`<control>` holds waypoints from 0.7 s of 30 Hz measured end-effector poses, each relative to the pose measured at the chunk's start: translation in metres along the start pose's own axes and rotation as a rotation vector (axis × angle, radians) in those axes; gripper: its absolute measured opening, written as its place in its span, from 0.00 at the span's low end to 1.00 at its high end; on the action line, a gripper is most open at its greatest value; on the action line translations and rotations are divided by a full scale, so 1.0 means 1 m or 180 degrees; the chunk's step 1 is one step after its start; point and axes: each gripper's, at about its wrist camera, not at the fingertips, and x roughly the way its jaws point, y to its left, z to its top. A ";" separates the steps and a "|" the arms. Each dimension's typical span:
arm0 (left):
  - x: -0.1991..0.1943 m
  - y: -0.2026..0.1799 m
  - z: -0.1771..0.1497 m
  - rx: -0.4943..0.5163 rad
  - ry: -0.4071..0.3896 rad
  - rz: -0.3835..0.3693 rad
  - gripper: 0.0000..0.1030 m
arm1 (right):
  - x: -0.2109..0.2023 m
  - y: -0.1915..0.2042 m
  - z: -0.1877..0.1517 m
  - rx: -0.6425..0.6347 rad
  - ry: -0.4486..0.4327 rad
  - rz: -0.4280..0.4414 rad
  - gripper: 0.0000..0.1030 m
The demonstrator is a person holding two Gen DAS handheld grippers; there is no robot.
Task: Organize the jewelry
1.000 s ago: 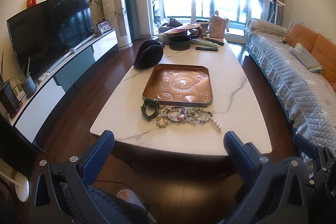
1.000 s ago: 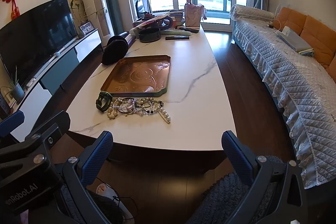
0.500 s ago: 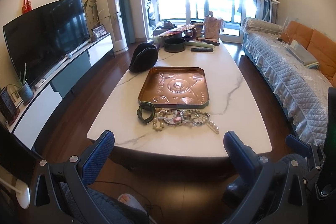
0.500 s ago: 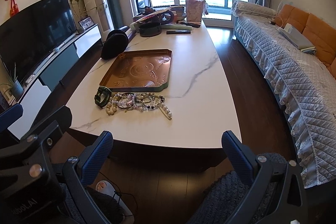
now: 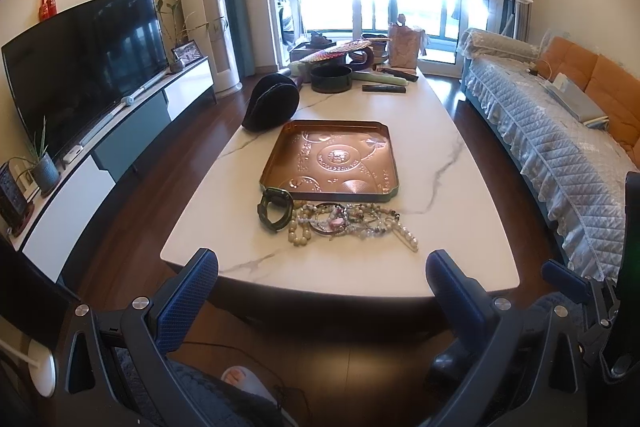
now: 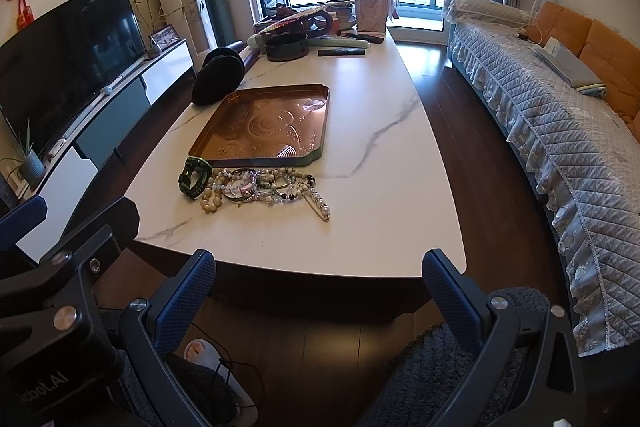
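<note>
A pile of bead bracelets and necklaces (image 5: 348, 223) (image 6: 260, 187) lies on the white marble table (image 5: 440, 227) (image 6: 380, 195), just in front of an empty copper tray (image 5: 332, 159) (image 6: 268, 131). A dark green watch (image 5: 274, 213) (image 6: 194, 179) lies at the pile's left end. A pearl pin (image 5: 408, 239) (image 6: 320, 205) sticks out at its right end. My left gripper (image 5: 320, 287) is open and empty, held off the table's near edge. My right gripper (image 6: 320, 287) is open and empty, also short of the near edge.
A black hat (image 5: 272, 103) lies behind the tray. A black round tin (image 5: 331, 79), remote (image 5: 384, 89) and other clutter stand at the table's far end. A covered sofa (image 5: 560, 155) runs along the right, a TV (image 5: 80, 67) on the left.
Both grippers have risen and moved closer to the table, so the jewelry pile looks nearer and more from above. Nothing on the table has moved.
</note>
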 end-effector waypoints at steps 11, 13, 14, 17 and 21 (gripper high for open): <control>0.007 -0.005 0.002 0.0107 -0.0072 -0.0027 1.00 | 0.003 -0.004 0.005 0.0061 -0.0051 -0.0047 1.00; 0.010 -0.004 0.002 0.0075 -0.0031 -0.0077 1.00 | 0.006 -0.005 0.006 0.0064 -0.0031 -0.0044 1.00; 0.012 -0.003 0.002 0.0067 -0.0011 -0.0051 1.00 | 0.007 -0.004 0.006 0.0065 -0.0022 -0.0040 1.00; 0.014 -0.002 0.001 0.0081 -0.0028 0.0001 1.00 | 0.008 -0.003 0.005 0.0045 -0.0023 -0.0064 1.00; 0.016 -0.001 0.000 0.0063 0.0004 -0.0006 1.00 | 0.011 -0.002 0.004 0.0044 -0.0023 -0.0053 1.00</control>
